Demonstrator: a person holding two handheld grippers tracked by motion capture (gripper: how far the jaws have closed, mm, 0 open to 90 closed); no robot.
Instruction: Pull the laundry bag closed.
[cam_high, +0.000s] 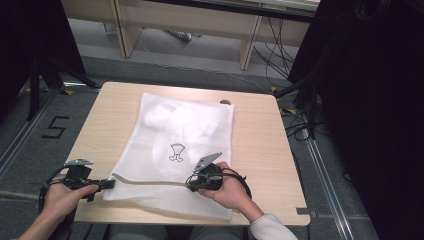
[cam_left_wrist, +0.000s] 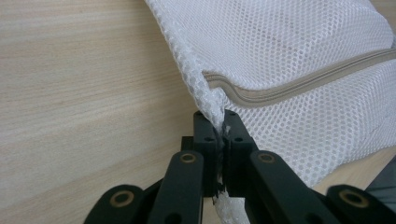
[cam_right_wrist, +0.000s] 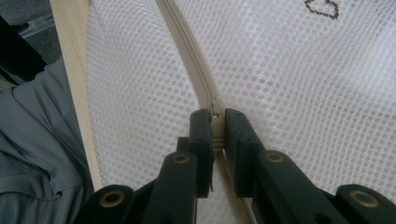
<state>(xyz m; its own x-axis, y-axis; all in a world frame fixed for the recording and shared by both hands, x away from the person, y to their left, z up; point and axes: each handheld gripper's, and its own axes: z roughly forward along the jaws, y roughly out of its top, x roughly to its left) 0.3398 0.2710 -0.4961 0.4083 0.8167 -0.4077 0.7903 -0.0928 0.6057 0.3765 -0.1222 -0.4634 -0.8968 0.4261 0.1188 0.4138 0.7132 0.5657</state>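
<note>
high view has the mesh laundry bag (cam_high: 175, 145) flat on the table (cam_high: 255, 130), left gripper (cam_high: 107, 184) clamped on its corner. right gripper (cam_high: 192, 184) pinches the zipper pull (cam_right_wrist: 214, 111); that tiny tab could slip out if tugged crooked.

A black "5" (cam_high: 54, 127) was marked on the grey floor at the left of the frame. The mesh bag (cam_high: 150, 145) bore a small dark outline emblem (cam_high: 176, 152), possibly a figure, with no readable lettering.
</note>
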